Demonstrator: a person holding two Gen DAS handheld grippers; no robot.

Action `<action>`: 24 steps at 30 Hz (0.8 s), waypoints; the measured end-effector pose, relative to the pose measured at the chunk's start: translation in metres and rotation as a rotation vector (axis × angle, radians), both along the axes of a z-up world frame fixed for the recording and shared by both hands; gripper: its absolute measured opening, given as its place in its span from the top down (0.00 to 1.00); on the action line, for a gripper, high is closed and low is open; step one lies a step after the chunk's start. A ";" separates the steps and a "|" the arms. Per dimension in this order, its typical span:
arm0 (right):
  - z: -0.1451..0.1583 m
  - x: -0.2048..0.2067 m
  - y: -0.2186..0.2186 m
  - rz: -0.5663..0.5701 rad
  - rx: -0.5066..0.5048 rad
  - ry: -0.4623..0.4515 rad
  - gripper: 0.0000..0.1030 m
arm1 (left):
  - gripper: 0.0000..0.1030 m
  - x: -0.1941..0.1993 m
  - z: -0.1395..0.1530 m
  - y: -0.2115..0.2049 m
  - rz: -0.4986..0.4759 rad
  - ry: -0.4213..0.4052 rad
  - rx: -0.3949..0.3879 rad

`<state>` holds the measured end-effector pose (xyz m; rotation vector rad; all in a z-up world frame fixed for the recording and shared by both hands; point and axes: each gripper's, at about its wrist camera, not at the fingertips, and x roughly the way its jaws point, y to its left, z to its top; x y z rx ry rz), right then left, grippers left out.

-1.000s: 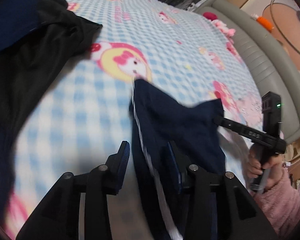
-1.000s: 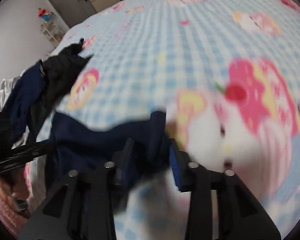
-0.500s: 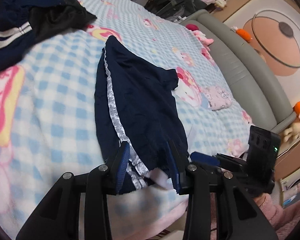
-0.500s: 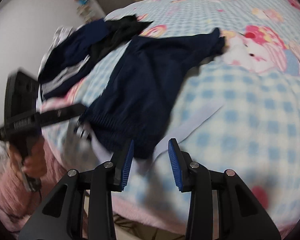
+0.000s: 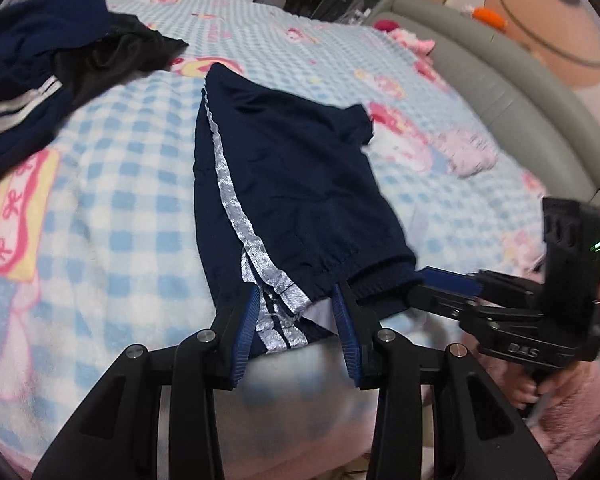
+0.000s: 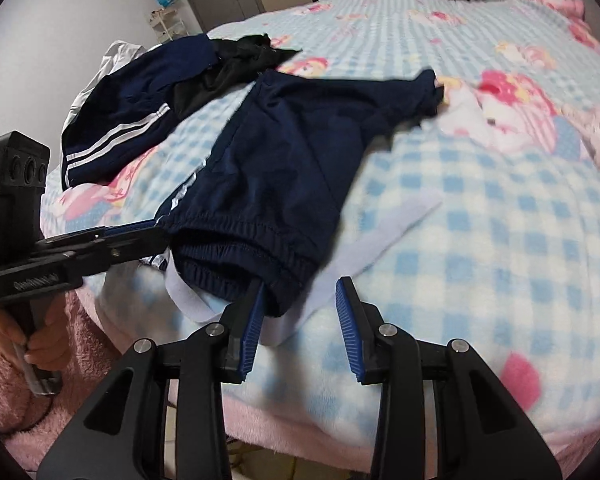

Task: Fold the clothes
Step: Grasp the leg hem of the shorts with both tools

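Left tool [image 5: 296,320] stands spread, straddling the striped waistband corner of the navy shorts [image 5: 292,184]; right tool [image 6: 300,312] is likewise spread, its left finger touching the opposite waistband corner. Neither pinches cloth. Shorts lie flat on the bed [image 6: 500,220], waistband at the near edge, long axis running straight away from both tools toward the leg hems. Judgement: either tool is equally near; the fold would carry the waistband forward along that axis.
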<state>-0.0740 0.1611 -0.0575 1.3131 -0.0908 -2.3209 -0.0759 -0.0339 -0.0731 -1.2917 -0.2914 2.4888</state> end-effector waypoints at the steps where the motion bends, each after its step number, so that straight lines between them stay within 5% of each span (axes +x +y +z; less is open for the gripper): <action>1: -0.002 0.000 -0.001 0.000 0.001 -0.007 0.64 | 0.62 0.000 0.000 0.003 0.003 0.007 -0.027; 4: -0.004 -0.002 -0.003 -0.002 0.008 -0.001 0.61 | 0.62 -0.001 -0.002 0.006 0.022 0.018 -0.055; 8: -0.007 -0.012 -0.005 -0.043 -0.030 -0.011 0.57 | 0.80 -0.006 -0.010 0.001 0.086 -0.002 -0.003; 16: -0.009 -0.017 -0.006 -0.106 -0.060 -0.013 0.54 | 0.86 0.019 0.024 -0.013 0.155 0.133 0.089; 24: -0.008 -0.010 -0.001 -0.101 -0.064 0.000 0.50 | 0.86 0.020 0.003 -0.029 0.216 0.035 0.049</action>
